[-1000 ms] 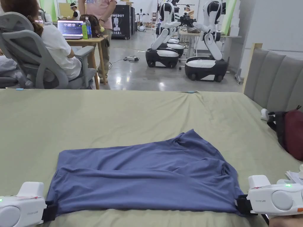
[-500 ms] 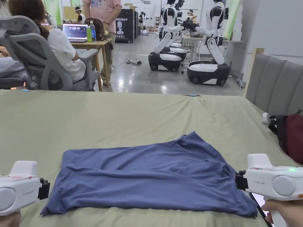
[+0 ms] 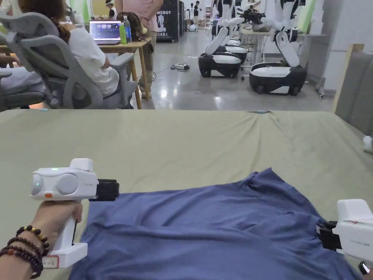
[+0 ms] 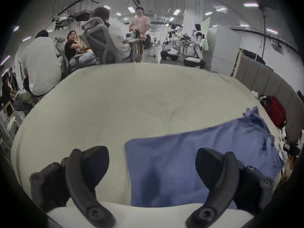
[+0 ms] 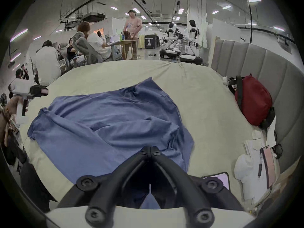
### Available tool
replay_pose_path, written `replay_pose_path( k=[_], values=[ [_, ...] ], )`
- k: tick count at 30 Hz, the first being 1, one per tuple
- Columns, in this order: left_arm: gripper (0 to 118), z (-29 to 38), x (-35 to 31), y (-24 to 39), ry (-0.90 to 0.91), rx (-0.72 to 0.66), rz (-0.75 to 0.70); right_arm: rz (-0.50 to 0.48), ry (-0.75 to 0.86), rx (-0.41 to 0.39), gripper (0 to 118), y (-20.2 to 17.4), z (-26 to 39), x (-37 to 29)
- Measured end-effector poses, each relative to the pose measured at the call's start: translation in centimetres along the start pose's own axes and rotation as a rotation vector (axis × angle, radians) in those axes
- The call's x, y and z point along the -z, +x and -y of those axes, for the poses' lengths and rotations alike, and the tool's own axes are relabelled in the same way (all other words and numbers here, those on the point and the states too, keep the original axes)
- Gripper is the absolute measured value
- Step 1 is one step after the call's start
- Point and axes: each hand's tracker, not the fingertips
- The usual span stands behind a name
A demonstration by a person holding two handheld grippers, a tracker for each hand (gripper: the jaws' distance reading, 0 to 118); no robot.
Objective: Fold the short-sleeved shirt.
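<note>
Two grippers: one held in each hand over a wide bed, a blue shirt between them.
Bed [image 3: 189, 146]: broad olive-green sheet, smooth, stretching away beyond both sets of fingers.
Shirt [image 3: 211, 226]: blue short-sleeved shirt lying spread and rumpled on the sheet, reaching from just beside the left fingers across to the right fingers; one sleeve peaks up on the far side.
Headboard [image 5: 263, 70]: grey padded panels, off to the right of the right fingers.
Red bag [image 5: 253, 100]: leaning against the headboard, well apart from the shirt.
Left gripper [image 4: 152, 167]: white body, black fingers [image 4: 92, 162] spread wide apart with nothing between them; one finger is over bare sheet, the other over the shirt's left edge, and whether they touch the cloth cannot be told.
Left hand [image 3: 54, 218]: wrapped round the left gripper's handle, beaded bracelets at the wrist.
Right gripper [image 5: 150, 148]: fingers [image 5: 167, 160] closed together, tips meeting at the shirt's near right edge; blue fabric shows behind the tips, inside the gripper, so the cloth is pinched.
</note>
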Motion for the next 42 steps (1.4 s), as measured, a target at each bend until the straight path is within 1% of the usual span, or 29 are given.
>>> replay_pose_path(
  k=[3, 5, 6, 7, 8, 9, 10, 12, 13, 14, 15, 16, 17, 18, 19, 20, 22, 23, 24, 26, 27, 28, 29, 30, 32, 33, 35, 38, 42],
  values=[
    [106, -0.1, 4.4, 0.1, -0.095, 0.024, -0.054, 0.012, -0.024, -0.019, 0, -0.1, -0.5, 2.1],
    [98, 0.6, 6.2, 0.4, -0.127, 0.067, -0.068, 0.011, -0.032, -0.031, 0, -0.1, -1.0, 3.2],
    [84, 1.0, 6.8, 0.4, -0.138, 0.07, -0.081, 0.009, -0.035, -0.033, 0, -0.1, -1.4, 3.6],
    [46, 1.3, 7.2, 0.4, -0.158, 0.067, -0.115, 0.005, -0.037, -0.034, 0, 0.0, -1.8, 4.1],
    [35, 1.7, 7.4, 0.4, -0.149, 0.031, -0.14, -0.001, -0.036, -0.037, 0, 0.0, -2.4, 4.6],
    [28, 1.7, 7.1, 0.4, -0.124, -0.015, -0.107, -0.004, -0.034, -0.046, 0, 0.1, -3.1, 5.1],
    [2, 1.6, 6.8, 0.6, -0.096, -0.02, -0.109, 0.0, -0.031, -0.058, 0, 0.0, -3.9, 5.7],
    [1, 1.4, 6.3, 1.2, -0.092, 0.021, -0.073, 0.01, -0.017, -0.082, 1, 0.0, -6.4, 7.3],
    [1, 1.3, 6.3, 1.5, -0.097, 0.051, -0.094, 0.01, -0.01, -0.09, 14, -0.1, -7.8, 8.2],
    [1, 1.3, 6.4, 1.7, -0.106, 0.07, -0.097, 0.009, -0.003, -0.098, 44, -0.1, -9.3, 9.2],
    [1, 1.2, 6.4, 1.9, -0.109, 0.073, -0.098, 0.003, 0.001, -0.103, 84, 0.0, -10.5, 10.3],
    [1, 1.1, 6.7, 1.6, -0.11, 0.06, -0.099, -0.016, -0.002, -0.105, 118, 0.1, -12.0, 11.8],
    [1, 1.1, 6.7, 1.5, -0.117, 0.046, -0.098, -0.02, -0.011, -0.109, 113, 0.1, -13.0, 13.2],
    [1, 1.1, 6.7, 1.5, -0.119, 0.032, -0.097, -0.025, -0.029, -0.109, 105, 0.1, -13.9, 14.3],
    [1, 1.1, 6.8, 1.4, -0.121, 0.025, -0.095, -0.026, -0.025, -0.108, 99, 0.5, -14.8, 15.6],
    [1, 1.1, 6.8, 1.4, -0.122, 0.023, -0.094, -0.006, -0.036, -0.095, 99, 0.6, -15.3, 17.0],
    [1, 1.0, 6.8, 1.4, -0.126, 0.029, -0.092, -0.002, -0.108, -0.072, 98, 0.9, -16.1, 19.6],
    [1, 1.0, 6.9, 1.4, -0.127, 0.03, -0.091, -0.023, -0.148, -0.063, 97, 1.1, -16.2, 20.9],
    [1, 1.0, 6.9, 1.3, -0.128, 0.033, -0.09, -0.048, -0.176, -0.054, 91, 1.2, -16.4, 22.1],
    [1, 0.9, 6.8, 1.4, -0.13, 0.042, -0.089, -0.092, -0.195, -0.074, 58, 0.3, -16.7, 21.8],
    [1, 0.8, 6.8, 1.4, -0.131, 0.045, -0.09, -0.075, -0.182, -0.078, 33, -0.1, -16.8, 22.0],
    [1, 0.8, 6.9, 1.3, -0.134, 0.054, -0.089, -0.055, -0.161, -0.099, 1, -0.7, -16.9, 22.0],
    [1, 0.7, 6.8, 1.3, -0.134, 0.06, -0.09, -0.023, -0.115, -0.096, 2, -1.0, -17.1, 21.8],
    [1, 0.5, 6.4, 1.3, -0.132, 0.062, -0.09, -0.019, -0.112, -0.081, 2, -1.2, -17.3, 21.5],
    [1, 0.3, 5.3, 1.3, -0.117, 0.069, -0.085, -0.047, -0.087, -0.029, 2, -0.9, -17.2, 19.8],
    [1, 0.2, 4.4, 1.3, -0.106, 0.068, -0.081, -0.061, -0.067, -0.02, 2, -0.7, -17.0, 18.5],
    [1, 0.0, 2.1, 1.3, -0.07, 0.054, -0.061, -0.061, -0.05, -0.039, 2, -0.5, -16.5, 15.1],
    [1, 0.1, -1.8, 1.3, -0.023, 0.062, -0.039, -0.022, -0.022, -0.064, 2, 0.1, -14.9, 9.1],
    [1, 2.2, -7.5, 1.4, 0.014, 0.075, -0.019, -0.02, 0.013, -0.046, 2, 1.9, -11.0, 1.5]
  ],
)
